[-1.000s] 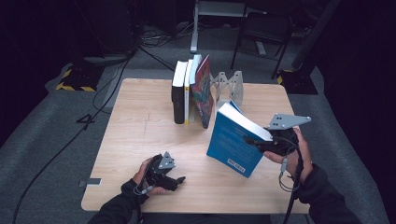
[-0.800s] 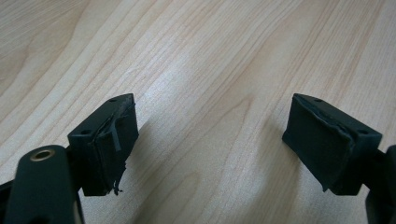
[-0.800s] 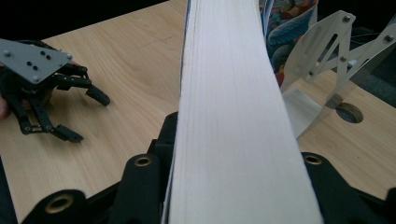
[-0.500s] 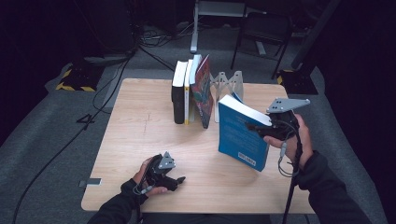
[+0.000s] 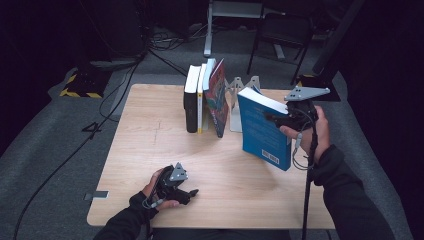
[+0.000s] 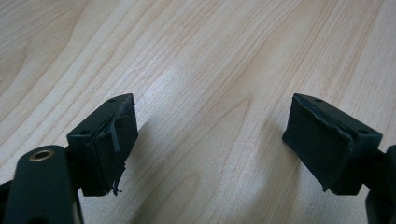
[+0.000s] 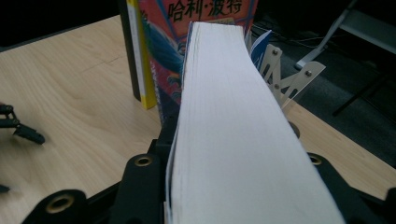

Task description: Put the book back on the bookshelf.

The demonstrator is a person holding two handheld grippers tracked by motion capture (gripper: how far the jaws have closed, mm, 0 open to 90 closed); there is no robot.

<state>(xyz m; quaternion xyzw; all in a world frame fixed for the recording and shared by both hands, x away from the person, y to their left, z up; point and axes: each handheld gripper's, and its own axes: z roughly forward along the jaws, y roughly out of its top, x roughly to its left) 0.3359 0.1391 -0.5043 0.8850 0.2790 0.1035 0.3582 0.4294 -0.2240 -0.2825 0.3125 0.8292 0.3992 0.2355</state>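
The blue book (image 5: pixel 262 131) hung above the right half of the table (image 5: pixel 150 150), clamped in your right gripper (image 5: pixel 272 119), just right of the metal bookend (image 5: pixel 240 90) and the row of standing books. From the high view you could read its blue cover and the white label near its lower corner; your right gripper view gave you the blue book (image 7: pixel 233 140) edge-on instead, a thick white block of pages running away from the camera between the two black jaws, with the printed characters on the red book (image 7: pixel 205 18) plain behind it. Your left gripper view offered bare wood grain and the two pads (image 6: pixel 109 144) standing well apart with nothing between them.

You had three books upright in the row: a black book (image 5: pixel 191 105), a thin yellow-spined book (image 5: pixel 201 102) touching it, and the red book (image 5: pixel 217 97) leaning against them. With the one you carried, that made four. There was one bookend, and two grippers.

Your right hand (image 5: pixel 312 131) was raised over the table's right edge, the forearm coming up from the lower right, and the book was tilted with its top toward the row. Your left hand (image 5: pixel 157 187) lay low near the front edge, its left gripper (image 5: pixel 192 192) pointing right, jaws open and empty.
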